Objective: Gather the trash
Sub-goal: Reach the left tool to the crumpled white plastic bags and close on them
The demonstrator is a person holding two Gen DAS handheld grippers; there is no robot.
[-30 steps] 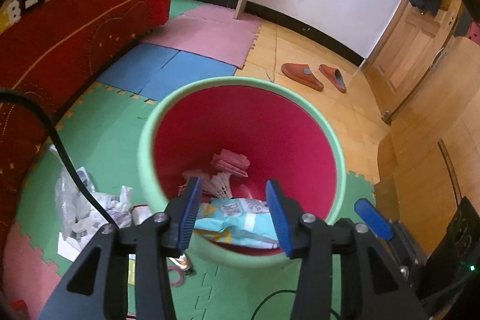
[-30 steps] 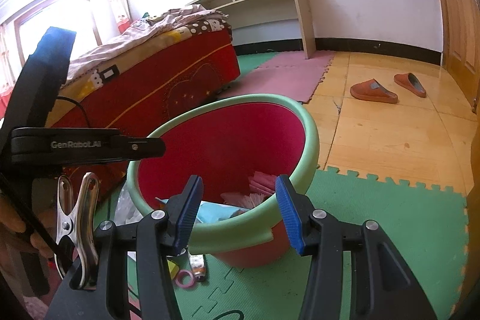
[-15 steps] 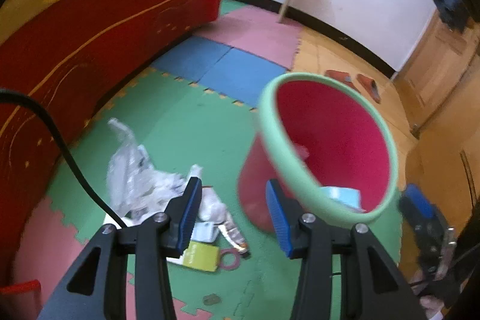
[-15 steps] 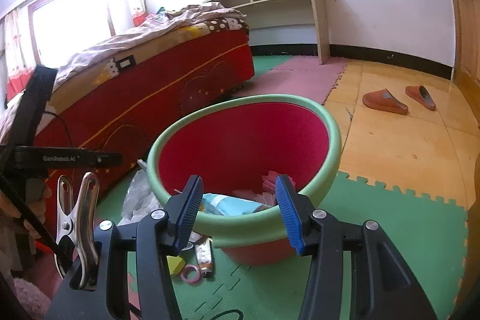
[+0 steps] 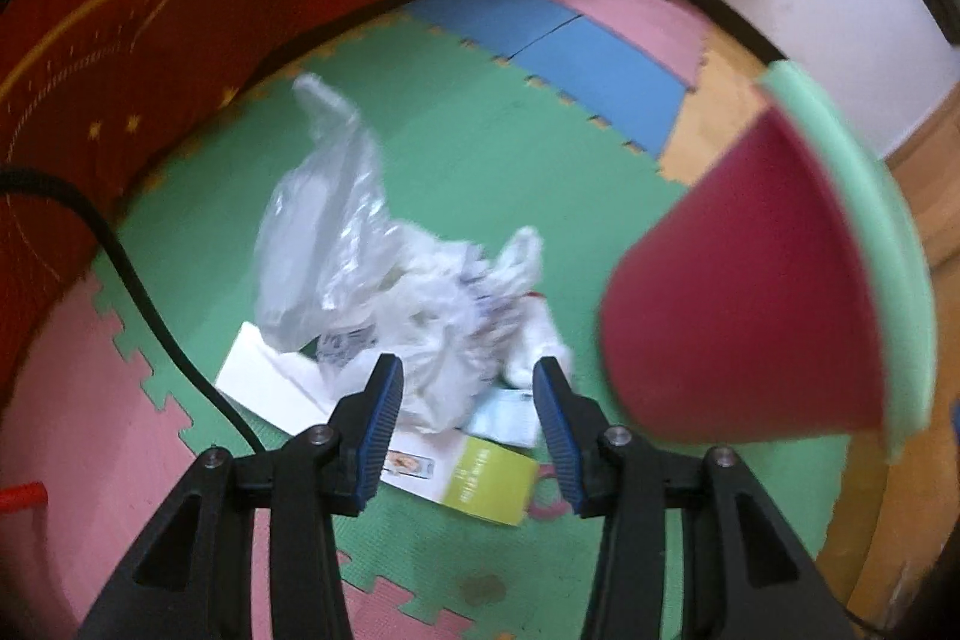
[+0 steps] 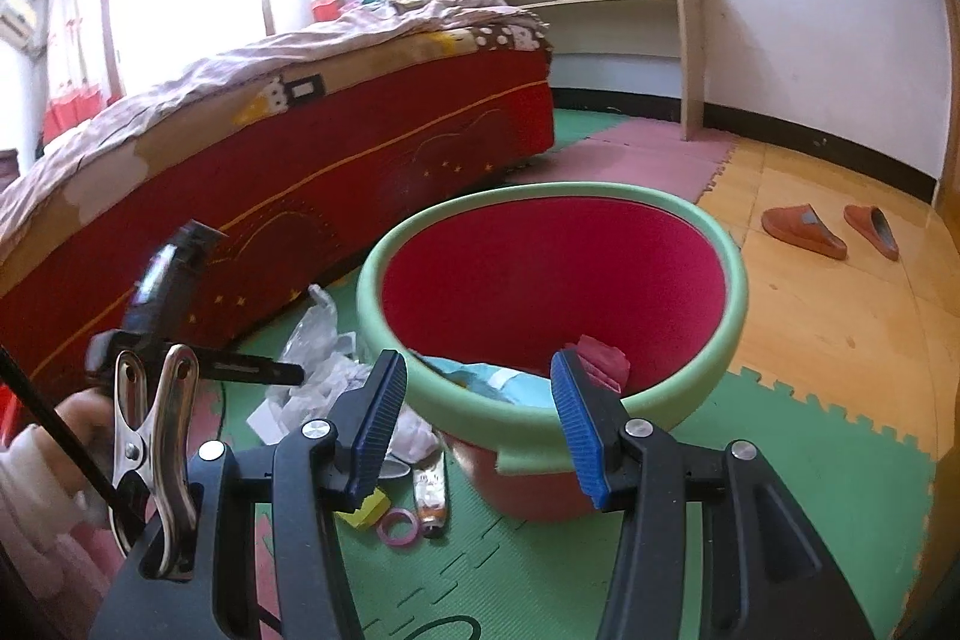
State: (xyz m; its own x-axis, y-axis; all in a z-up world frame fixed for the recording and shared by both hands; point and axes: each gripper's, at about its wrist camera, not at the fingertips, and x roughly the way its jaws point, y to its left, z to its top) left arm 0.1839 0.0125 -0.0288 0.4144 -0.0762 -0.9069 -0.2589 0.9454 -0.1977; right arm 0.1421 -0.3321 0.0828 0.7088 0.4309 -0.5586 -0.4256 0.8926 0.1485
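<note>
The left claw [image 5: 462,400], jaws spread and empty, is swinging away from the green-rimmed red plastic bin [image 5: 780,292] toward the crumpled clear plastic bags [image 5: 384,268] heaped on the green foam floor mat [image 5: 480,130]. That suggests another pickup is starting, while the right claw [image 6: 477,421] is waiting at the bin's rim, also open and empty.

Red bin [image 6: 558,274], green rim; clear bags [image 5: 336,232].

Your right gripper [image 6: 479,403] is hovering with jaws spread, empty, over the near rim of the red tub with a green foam rim [image 6: 735,280]. Crumpled clear plastic bags [image 6: 318,340], a small tube [image 6: 431,496] and a pink tape ring [image 6: 399,526] are lying beside it on the green foam mat [image 6: 780,448].
</note>
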